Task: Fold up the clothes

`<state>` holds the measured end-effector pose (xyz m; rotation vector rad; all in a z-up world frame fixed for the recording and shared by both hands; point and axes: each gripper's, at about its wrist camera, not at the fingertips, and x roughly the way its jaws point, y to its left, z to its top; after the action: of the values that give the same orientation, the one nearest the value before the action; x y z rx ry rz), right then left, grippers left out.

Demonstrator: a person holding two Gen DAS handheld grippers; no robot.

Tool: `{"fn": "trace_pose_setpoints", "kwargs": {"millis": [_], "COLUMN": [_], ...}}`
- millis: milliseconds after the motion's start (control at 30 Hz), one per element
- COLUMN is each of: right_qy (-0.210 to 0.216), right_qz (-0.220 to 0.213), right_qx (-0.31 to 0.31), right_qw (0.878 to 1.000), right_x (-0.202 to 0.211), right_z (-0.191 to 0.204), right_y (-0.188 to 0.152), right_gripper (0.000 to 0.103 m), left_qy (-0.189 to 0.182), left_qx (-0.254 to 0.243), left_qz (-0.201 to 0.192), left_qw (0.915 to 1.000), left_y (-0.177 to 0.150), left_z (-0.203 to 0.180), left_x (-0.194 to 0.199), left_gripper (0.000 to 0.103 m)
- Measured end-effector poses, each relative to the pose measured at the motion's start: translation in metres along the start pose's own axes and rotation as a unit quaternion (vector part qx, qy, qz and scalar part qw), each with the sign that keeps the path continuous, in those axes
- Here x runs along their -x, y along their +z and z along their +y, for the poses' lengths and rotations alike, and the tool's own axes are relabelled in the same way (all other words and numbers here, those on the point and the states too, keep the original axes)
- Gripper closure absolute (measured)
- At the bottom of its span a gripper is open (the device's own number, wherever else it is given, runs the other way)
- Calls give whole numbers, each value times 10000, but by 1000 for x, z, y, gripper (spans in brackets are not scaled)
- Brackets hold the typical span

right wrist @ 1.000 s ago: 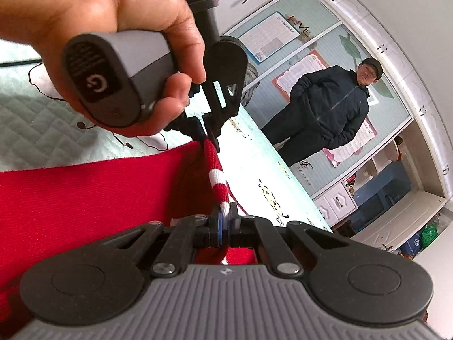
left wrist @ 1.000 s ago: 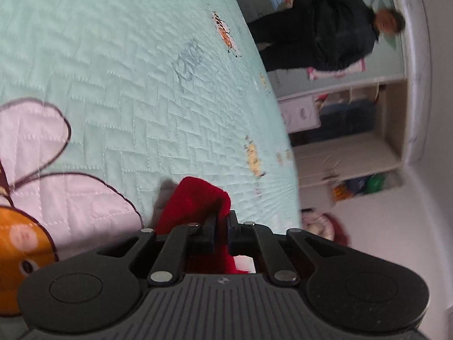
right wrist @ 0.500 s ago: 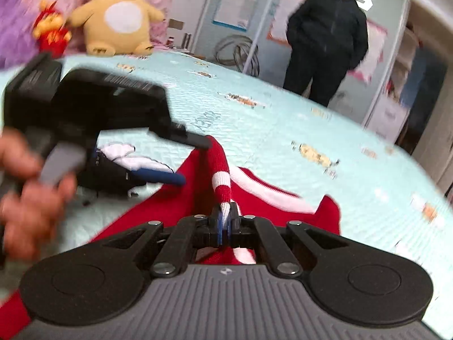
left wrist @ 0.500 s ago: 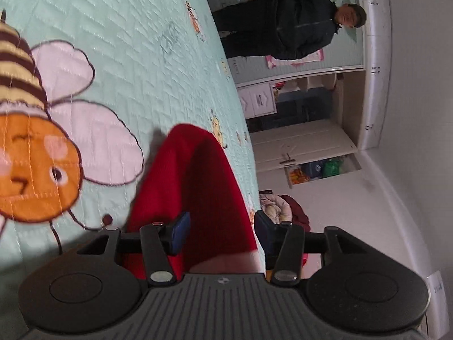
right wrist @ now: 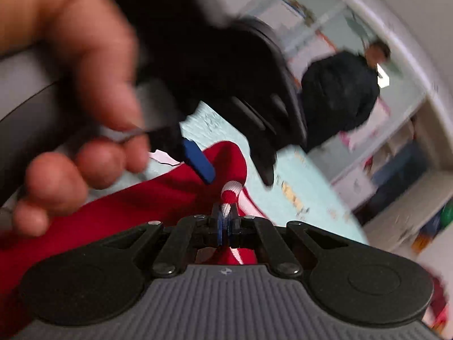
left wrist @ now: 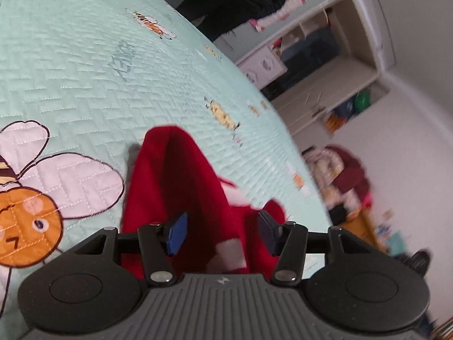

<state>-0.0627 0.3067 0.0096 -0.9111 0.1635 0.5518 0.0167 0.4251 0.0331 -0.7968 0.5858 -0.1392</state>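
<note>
Left gripper (left wrist: 220, 233) with jaws spread wide, empty, straddling a raised fold of the red garment (left wrist: 181, 181); right gripper (right wrist: 225, 226) with jaws pinched tight on the garment's red-and-white striped edge (right wrist: 230, 191); garment draped over a mint quilted bed cover (left wrist: 85, 56) printed with bees

Right wrist view motion-blurred: hand (right wrist: 73, 90) smeared, bystander (right wrist: 339, 99) soft; red garment (left wrist: 181, 187) cut off behind left hand-held gripper (left wrist: 220, 233) body.
</note>
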Motion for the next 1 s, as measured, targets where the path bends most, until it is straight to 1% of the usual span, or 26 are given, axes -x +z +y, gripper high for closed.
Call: {"fn": "trace_pose_setpoints", "kwargs": {"millis": [67, 100, 133, 200, 267, 367, 467, 533, 567, 600, 633, 700, 767, 833, 867, 967, 1000], "right_qy": [-111, -155, -191, -171, -148, -48, 366, 665, 961, 1249, 1499, 1912, 2326, 2608, 2633, 2702, 2773], "right_qz": [-85, -106, -123, -115, -120, -108, -91, -80, -85, -100, -177, -316, -422, -384, -373, -244, -191], "right_qx": [229, 286, 332, 293, 256, -9, -639, -1092, -1534, -1970, -2387, -3176, -4031, -4650, -4858, -5213, -5388], "right_qw": [9996, 9994, 9992, 9994, 9995, 9999, 9972, 9918, 9834, 9724, 9593, 9282, 8841, 8451, 8326, 8091, 7953], "right_x": [4, 6, 8, 10, 10, 11, 10, 9, 12, 15, 20, 30, 40, 43, 42, 31, 27], "right_z": [7, 8, 9, 7, 5, -2, -17, -27, -38, -50, -62, -85, -100, -108, -115, -125, -129], "right_y": [-4, -5, -7, -10, -12, -13, -15, -17, -21, -26, -34, -53, -78, -98, -106, -122, -126], "right_gripper": [102, 102, 102, 102, 102, 102, 101, 100, 99, 99, 99, 99, 99, 98, 96, 96, 96], "left_qy": [351, 466, 550, 532, 513, 485, 457, 441, 438, 420, 383, 316, 301, 358, 352, 339, 336], "left_qx": [-256, -406, -526, -580, -634, -715, -796, -811, -770, -708, -646, -533, -520, -531, -521, -527, -529], "left_qz": [80, 111, 138, 165, 193, 235, 277, 382, 419, 422, 412, 391, 377, 392, 407, 412, 406], "left_qw": [9990, 9980, 9970, 9968, 9965, 9960, 9954, 9950, 9952, 9957, 9963, 9973, 9975, 9972, 9972, 9972, 9972], "left_y": [-5, -8, -9, -1, 6, 18, 29, 34, 36, 38, 40, 44, 47, 47, 46, 45, 45], "left_z": [-5, -8, -11, -9, -7, -4, -1, 5, 9, 14, 16, 20, 22, 23, 25, 27, 28], "left_x": [-4, -6, -9, -15, -21, -30, -39, -45, -47, -48, -48, -48, -48, -50, -52, -55, -56], "left_gripper": [49, 49, 51, 61, 96, 98, 99, 99, 99, 99, 99, 98, 98, 98, 98, 98, 98]}}
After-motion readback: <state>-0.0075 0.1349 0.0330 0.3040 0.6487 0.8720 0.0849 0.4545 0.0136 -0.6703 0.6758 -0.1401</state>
